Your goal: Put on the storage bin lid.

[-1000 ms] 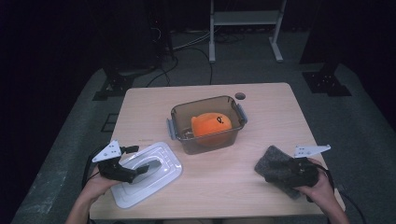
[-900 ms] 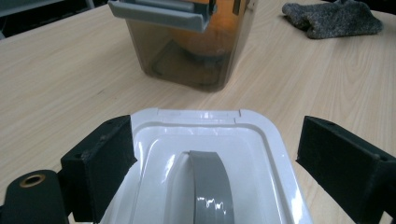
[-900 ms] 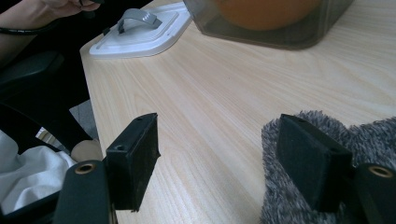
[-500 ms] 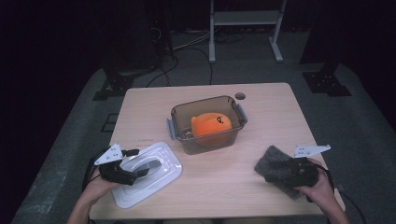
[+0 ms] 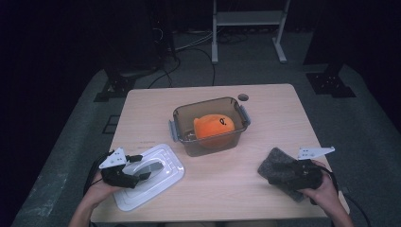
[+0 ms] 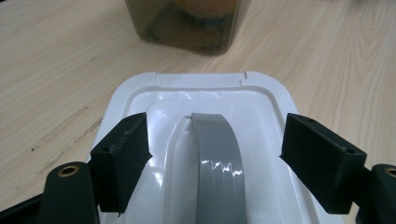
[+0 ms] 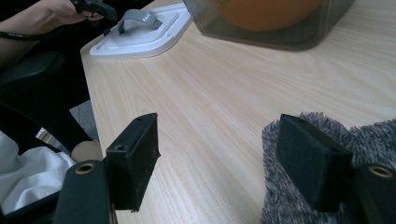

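Observation:
A white lid with a grey arched handle lies flat at the table's near left. My left gripper is low over it. In the left gripper view the handle runs between the jaws of the left gripper, which have just been closing; gaps remain on both sides, so it is open. A brown see-through container holds an orange plush toy at mid-table. At the near right, my right gripper stands open, one jaw over a grey fuzzy cloth.
The table has a small round hole near its far edge. The container stands just beyond the lid. A white stand and cables are on the floor behind. Bare wood lies between lid and cloth.
The left gripper has eased slightly toward the near edge over the lid's handle. The right gripper and the cloth have stayed in place.

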The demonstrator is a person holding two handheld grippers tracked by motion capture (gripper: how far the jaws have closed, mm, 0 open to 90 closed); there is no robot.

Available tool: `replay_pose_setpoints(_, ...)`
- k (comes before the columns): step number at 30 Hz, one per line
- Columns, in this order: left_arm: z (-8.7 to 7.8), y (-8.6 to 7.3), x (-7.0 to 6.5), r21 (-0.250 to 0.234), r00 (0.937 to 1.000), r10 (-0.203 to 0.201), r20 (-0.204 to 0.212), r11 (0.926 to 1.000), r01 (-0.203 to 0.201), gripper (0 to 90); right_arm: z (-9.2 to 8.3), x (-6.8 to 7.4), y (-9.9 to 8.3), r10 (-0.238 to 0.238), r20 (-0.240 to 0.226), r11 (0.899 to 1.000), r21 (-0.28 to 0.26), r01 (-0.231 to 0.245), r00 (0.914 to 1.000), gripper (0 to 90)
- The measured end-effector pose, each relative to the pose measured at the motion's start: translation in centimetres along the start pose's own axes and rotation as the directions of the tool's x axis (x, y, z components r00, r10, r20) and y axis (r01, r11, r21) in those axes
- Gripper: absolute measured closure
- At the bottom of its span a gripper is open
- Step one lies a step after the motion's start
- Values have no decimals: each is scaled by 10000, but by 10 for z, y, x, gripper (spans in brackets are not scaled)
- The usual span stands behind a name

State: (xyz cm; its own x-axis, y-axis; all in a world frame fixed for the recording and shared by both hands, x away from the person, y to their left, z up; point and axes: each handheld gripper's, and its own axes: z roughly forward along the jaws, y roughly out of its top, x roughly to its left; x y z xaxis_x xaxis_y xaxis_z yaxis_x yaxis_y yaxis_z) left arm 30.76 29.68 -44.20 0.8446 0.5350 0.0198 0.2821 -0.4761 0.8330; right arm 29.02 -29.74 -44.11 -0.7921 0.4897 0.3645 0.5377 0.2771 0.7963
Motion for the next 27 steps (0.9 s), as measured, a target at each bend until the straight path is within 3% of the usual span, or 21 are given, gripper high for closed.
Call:
replay_pose_setpoints(2, 0, -1, 1, -50, 9997, 47, 250, 10000, -46, 277, 0, 0, 0, -1, 0, 10000, -2, 1, 10000, 289)
replay_pose_setpoints(12, 6, -2, 3, 291, 9994, 294, 180, 9991, -300, 387, -1, 0, 0, 5, 5, 10000, -37, -5, 10000, 288)
replay_pose_setpoints(19, 9, -4, 3, 456, 9980, 463, 437, 9978, -482, 510, -1, 0, 1, 2, -1, 10000, -52, -2, 10000, 289)
replay_pose_setpoints(27, 10, -6, 3, 537, 9964, 744, 414, 9956, -766, 642, -2, 0, 1, -22, 25, 9999, -122, 23, 10000, 289)
